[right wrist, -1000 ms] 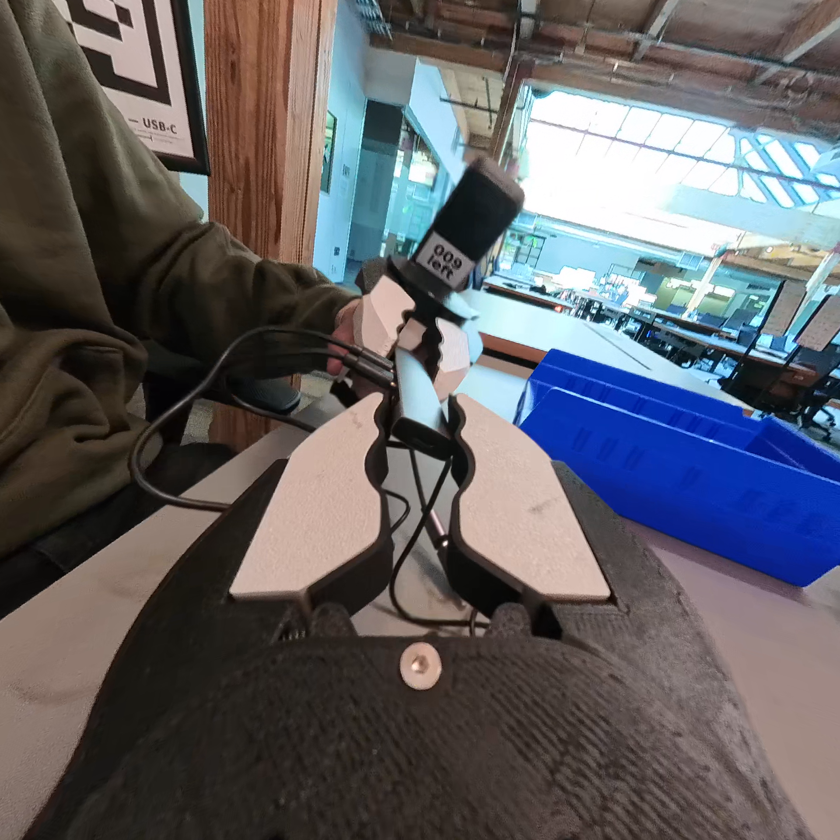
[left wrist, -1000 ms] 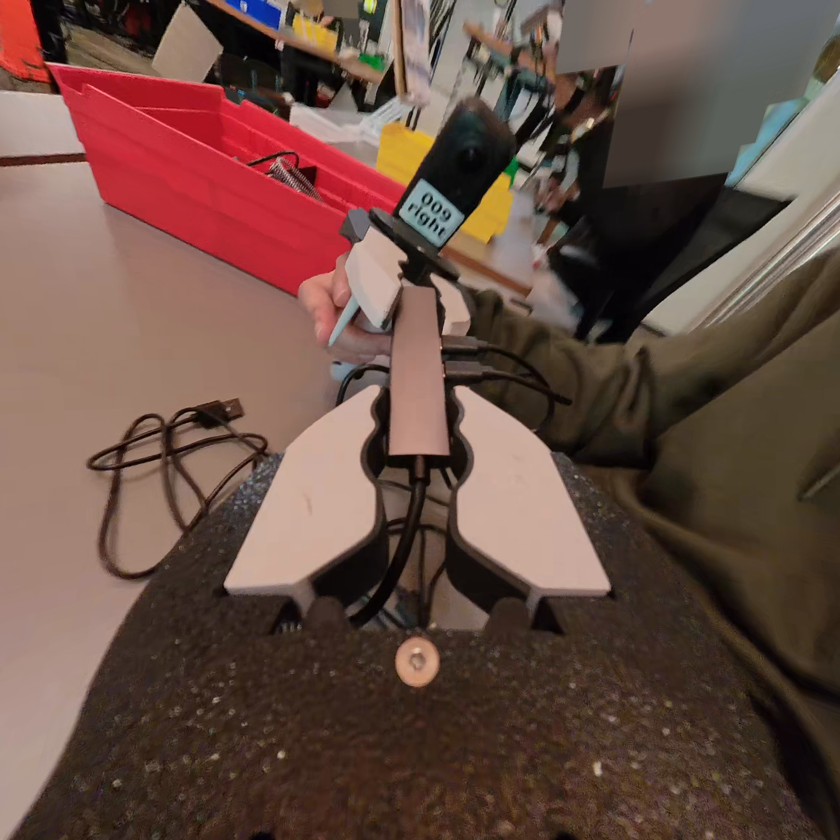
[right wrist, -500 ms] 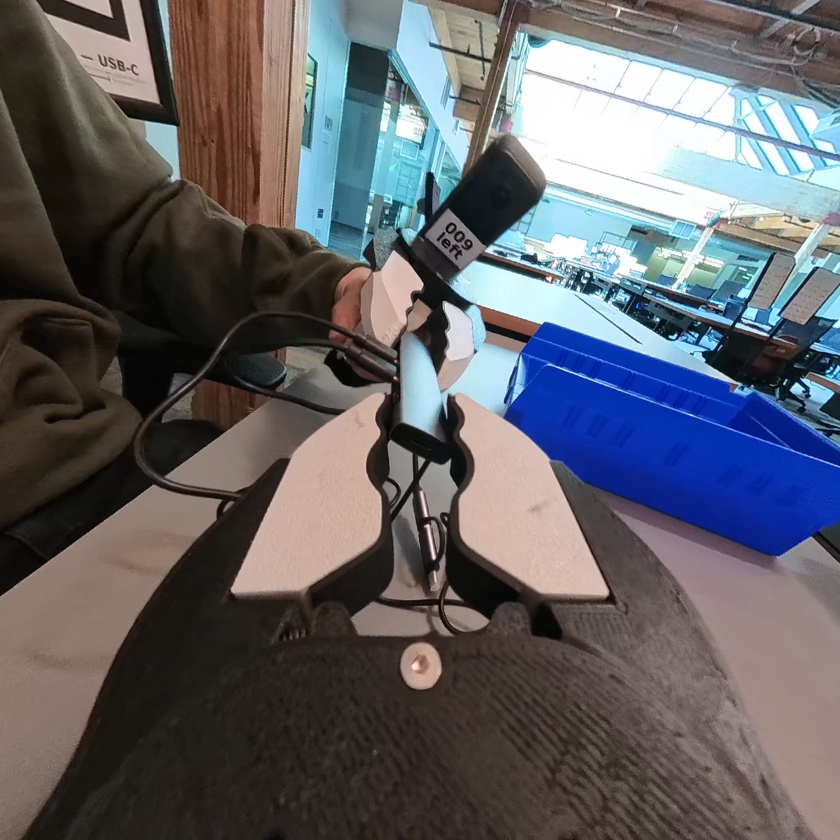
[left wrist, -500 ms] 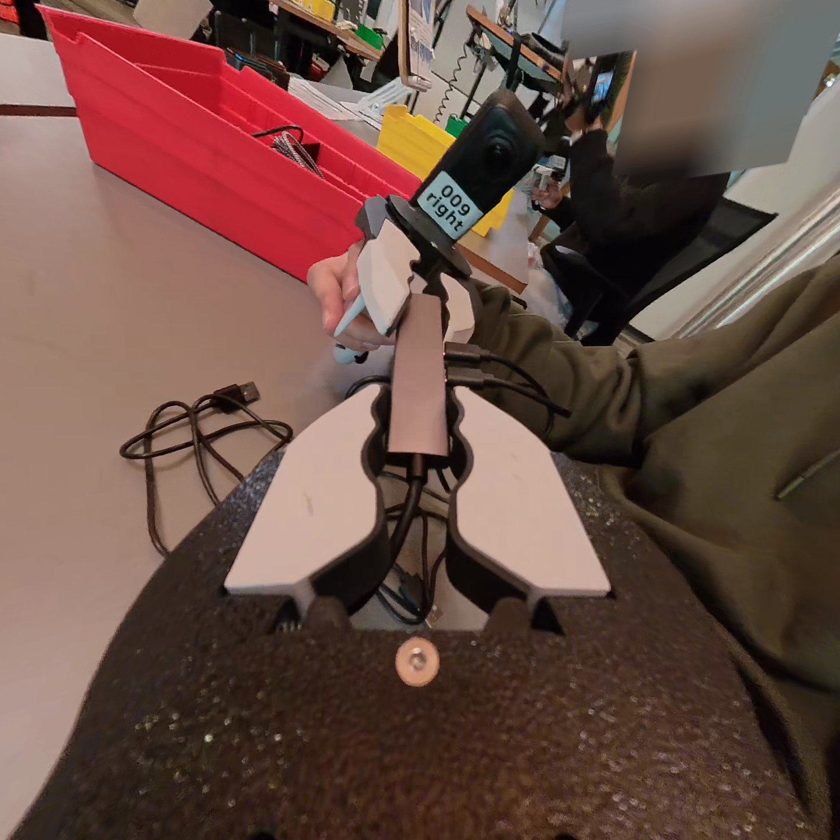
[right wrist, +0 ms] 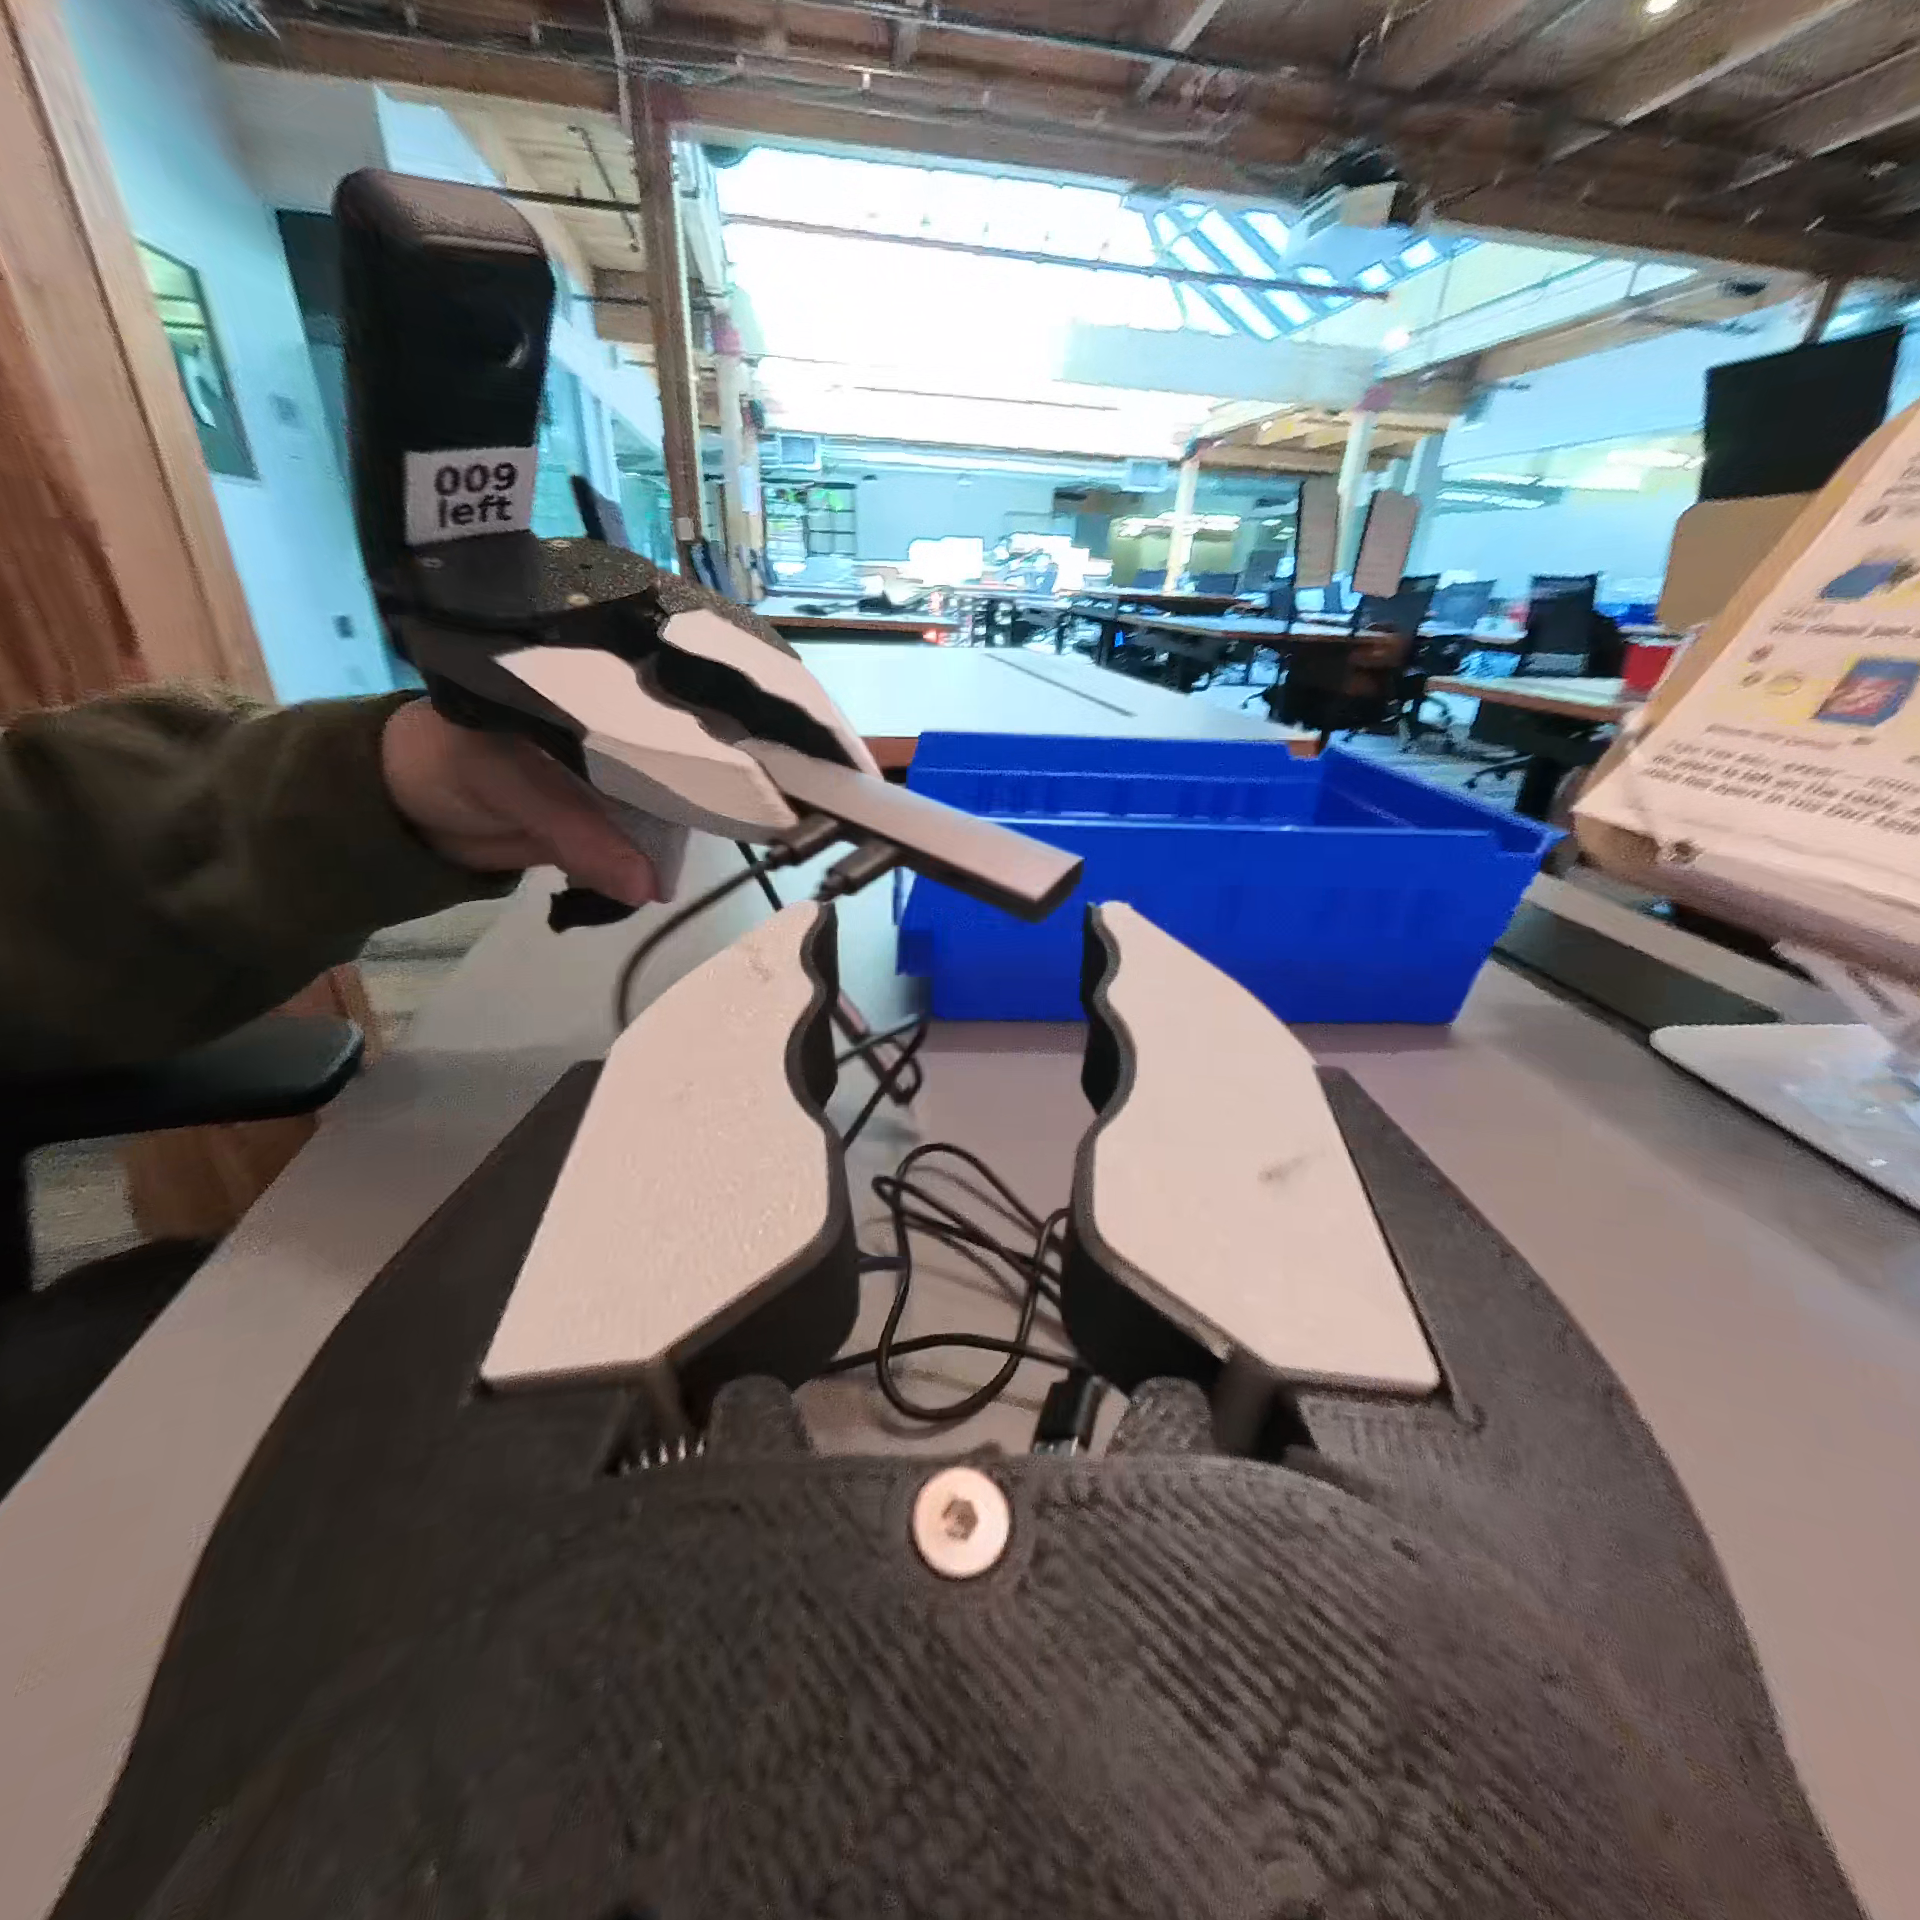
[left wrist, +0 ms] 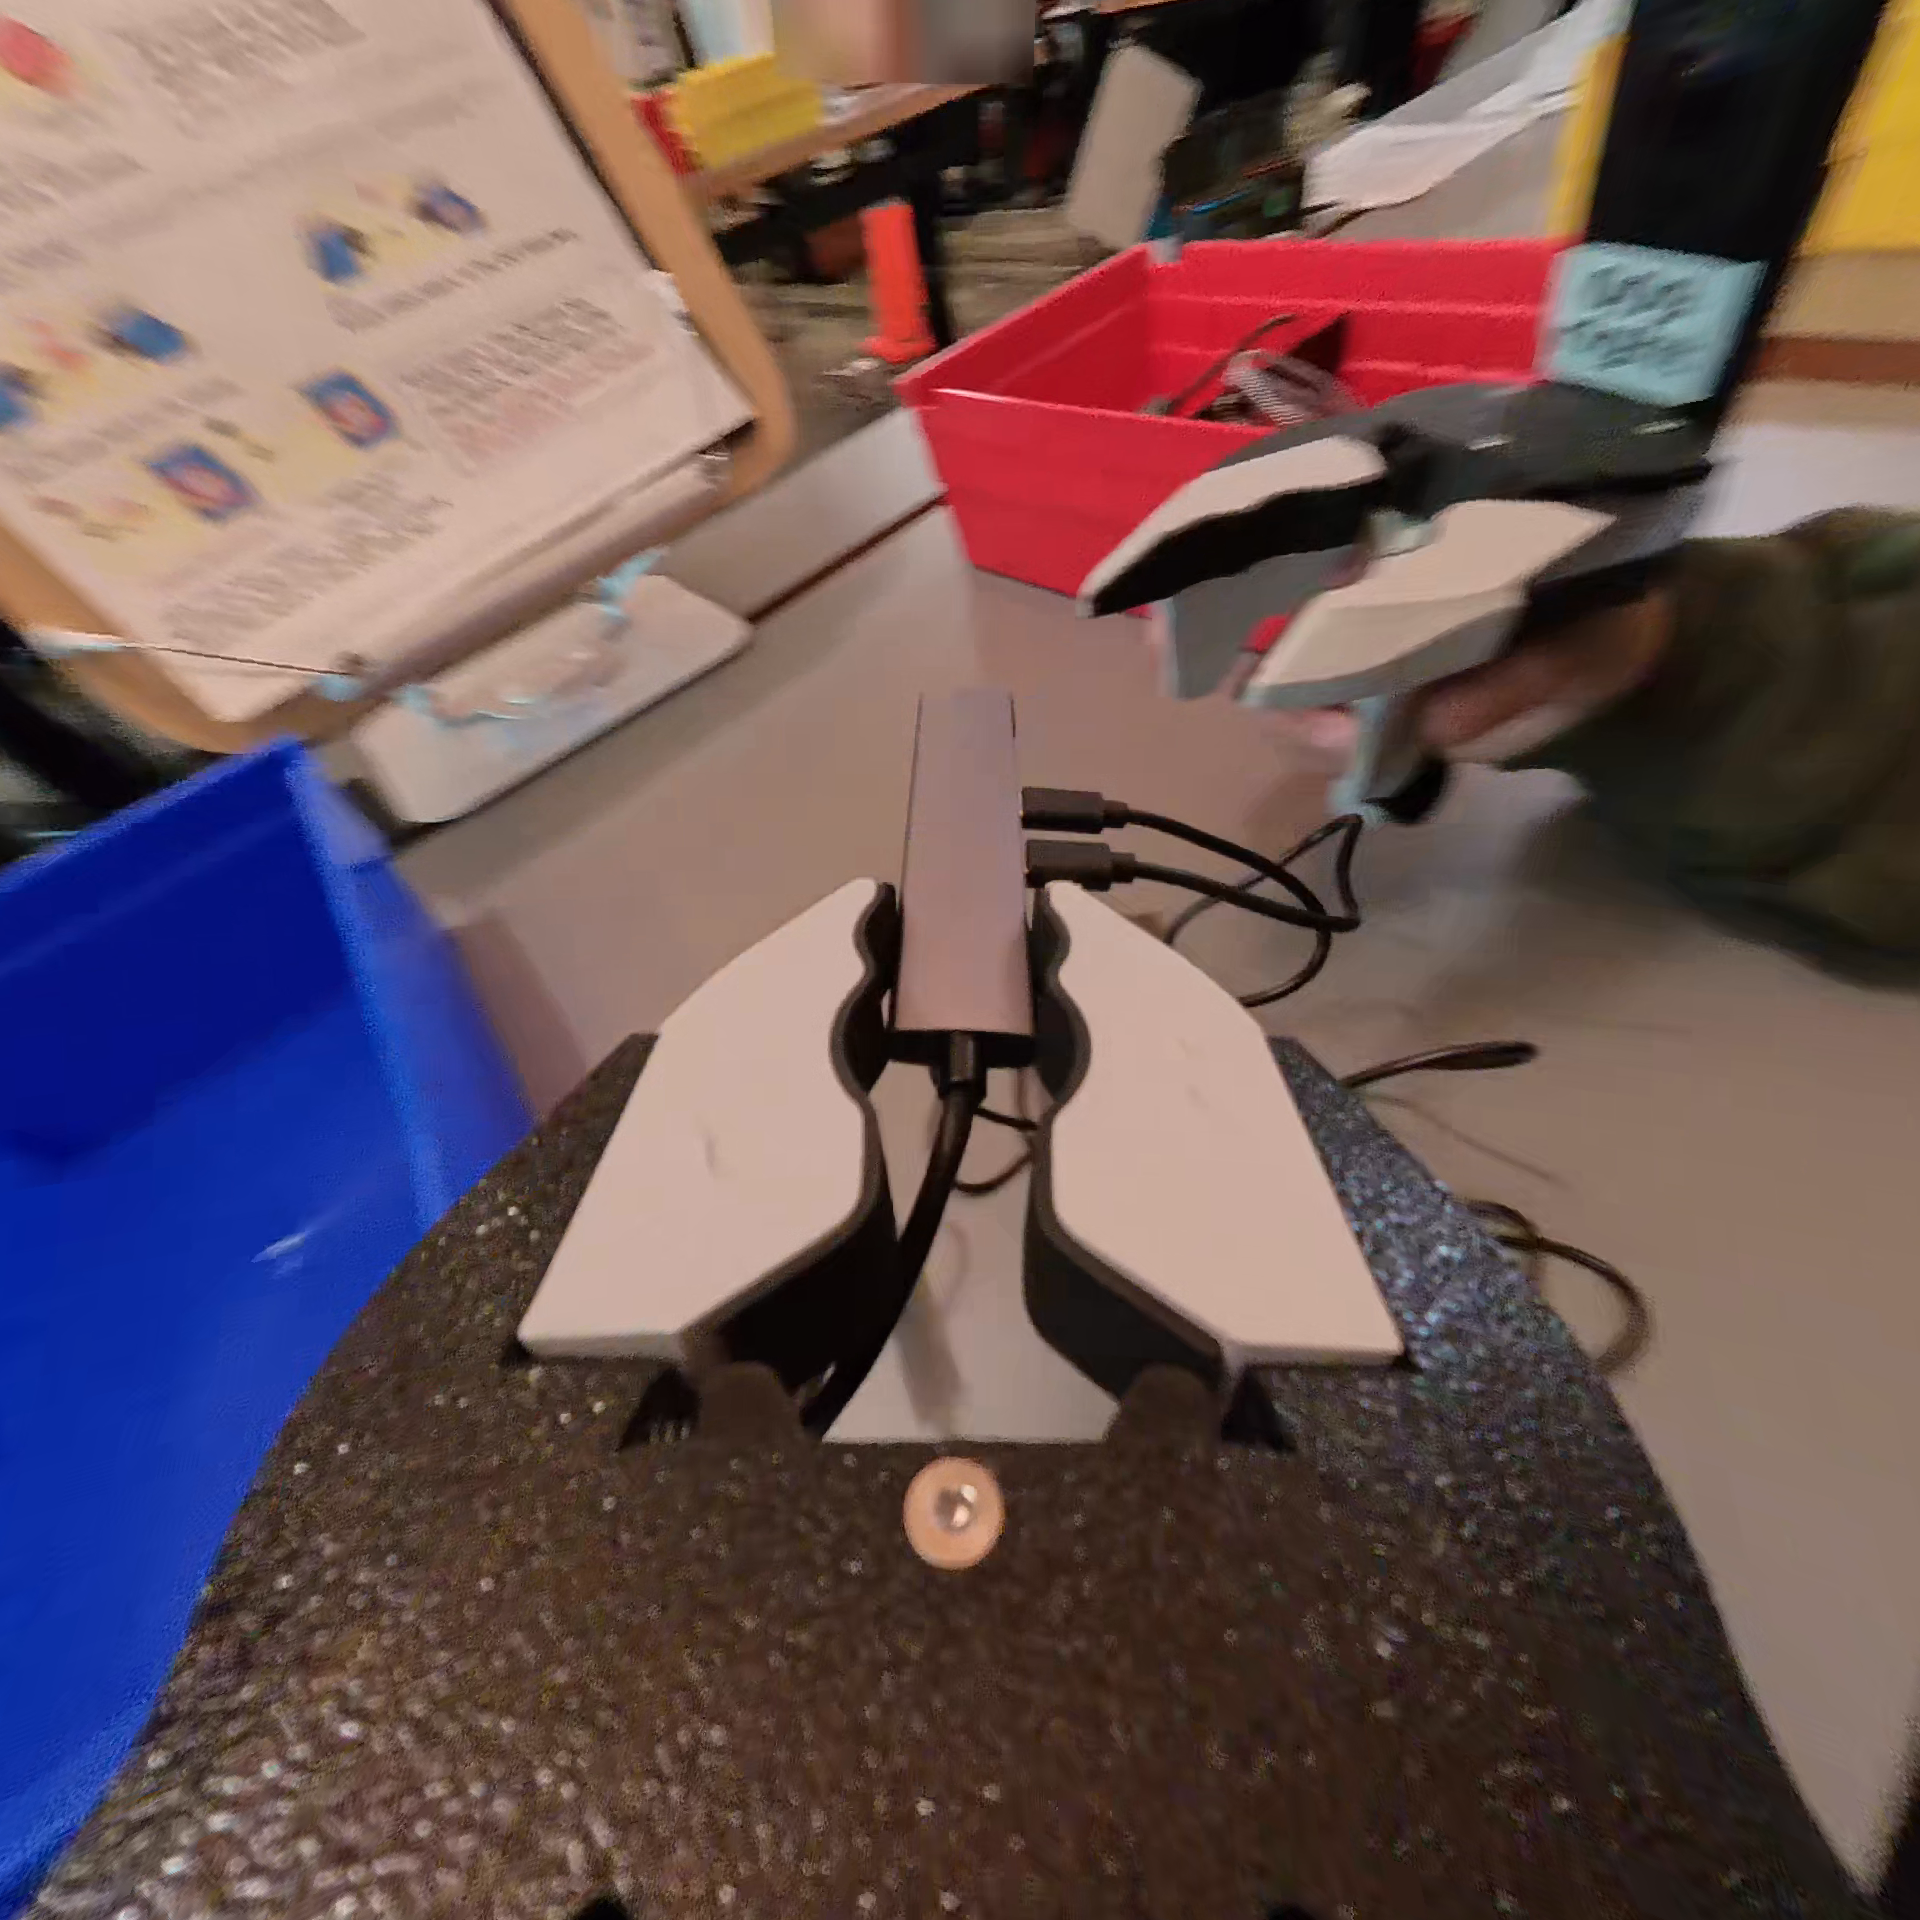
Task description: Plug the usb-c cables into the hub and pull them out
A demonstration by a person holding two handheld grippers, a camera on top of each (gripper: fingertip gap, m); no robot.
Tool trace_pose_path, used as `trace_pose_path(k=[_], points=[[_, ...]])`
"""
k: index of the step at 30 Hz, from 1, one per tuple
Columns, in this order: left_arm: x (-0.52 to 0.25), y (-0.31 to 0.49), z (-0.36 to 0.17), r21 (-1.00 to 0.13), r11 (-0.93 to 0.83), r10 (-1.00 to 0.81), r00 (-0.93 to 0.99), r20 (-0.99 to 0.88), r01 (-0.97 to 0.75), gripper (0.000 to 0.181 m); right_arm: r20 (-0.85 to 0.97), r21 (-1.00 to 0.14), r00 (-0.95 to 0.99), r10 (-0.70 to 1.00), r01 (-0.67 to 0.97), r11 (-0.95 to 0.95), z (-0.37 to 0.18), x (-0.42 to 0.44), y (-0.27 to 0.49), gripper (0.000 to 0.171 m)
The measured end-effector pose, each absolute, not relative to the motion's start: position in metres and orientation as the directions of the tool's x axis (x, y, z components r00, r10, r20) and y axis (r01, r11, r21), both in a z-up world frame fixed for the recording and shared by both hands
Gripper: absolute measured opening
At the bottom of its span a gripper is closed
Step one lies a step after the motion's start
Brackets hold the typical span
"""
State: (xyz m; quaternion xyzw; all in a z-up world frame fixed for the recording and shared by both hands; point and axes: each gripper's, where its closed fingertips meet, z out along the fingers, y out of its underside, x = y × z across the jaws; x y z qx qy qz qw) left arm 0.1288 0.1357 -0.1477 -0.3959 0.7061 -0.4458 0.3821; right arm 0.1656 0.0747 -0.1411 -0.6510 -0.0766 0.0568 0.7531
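Observation:
My left gripper point(left wrist: 958, 914) is shut on the near end of a slim grey hub point(left wrist: 961, 831) and holds it above the table. Two black USB-C cables point(left wrist: 1070, 836) are plugged into the hub's right side and trail down to the table. My right gripper point(right wrist: 956, 925) is open and empty, just below and in front of the hub's free end point(right wrist: 997, 862). In the left wrist view the right gripper point(left wrist: 1195, 623) shows at the upper right, apart from the hub. In the right wrist view the left gripper point(right wrist: 769, 769) shows at the left, holding the hub.
A blue bin point(right wrist: 1226, 894) stands behind the hub; it also shows in the left wrist view point(left wrist: 187, 1091) at the left. A red bin point(left wrist: 1195, 416) with cables is at the back. An instruction board point(left wrist: 312, 312) on a stand leans nearby. Loose black cable point(right wrist: 966, 1278) lies on the grey table. One gripper's finger ends stand about 8 centimetres off the other's.
My right gripper has let go of the hub's far end, opened and drawn away. Both grippers have swung round; the left still holds the hub with both cables plugged in.

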Motion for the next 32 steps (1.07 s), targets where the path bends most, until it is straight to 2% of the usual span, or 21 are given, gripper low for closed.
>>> trace_pose_path(k=[4, 7, 11, 16, 24, 32], points=[[0.144, 0.157, -0.140, -0.907, 0.375, -0.925, -0.151, -0.350, -0.194, 0.025, 0.137, -0.980, 0.988, 0.073, 0.124, 0.157, -0.133, 0.157, 0.087, 0.041], [0.151, 0.159, -0.145, -0.923, 0.346, -0.938, -0.067, -0.339, -0.167, 0.025, 0.131, -0.982, 0.991, -0.021, 0.133, 0.137, -0.136, 0.152, 0.106, 0.032], [0.153, 0.155, -0.156, -0.954, 0.271, -0.962, -0.049, -0.267, -0.126, 0.025, 0.174, -0.984, 0.981, -0.092, 0.177, 0.028, -0.158, 0.150, 0.124, 0.030], [0.149, 0.154, -0.171, -0.981, 0.178, -0.983, -0.048, -0.175, -0.081, 0.024, 0.083, -0.995, 0.994, -0.067, 0.087, 0.051, -0.167, 0.150, 0.130, 0.010], [0.145, 0.166, -0.178, -0.994, 0.103, -0.995, 0.016, -0.103, -0.029, 0.024, 0.137, -0.991, 0.988, -0.069, 0.136, -0.016, -0.176, 0.142, 0.144, 0.018], [0.141, 0.175, -0.174, -1.000, 0.027, -0.999, 0.026, -0.027, 0.003, 0.025, 0.118, -0.993, 0.987, -0.111, 0.120, 0.007, -0.172, 0.142, 0.155, 0.010]])
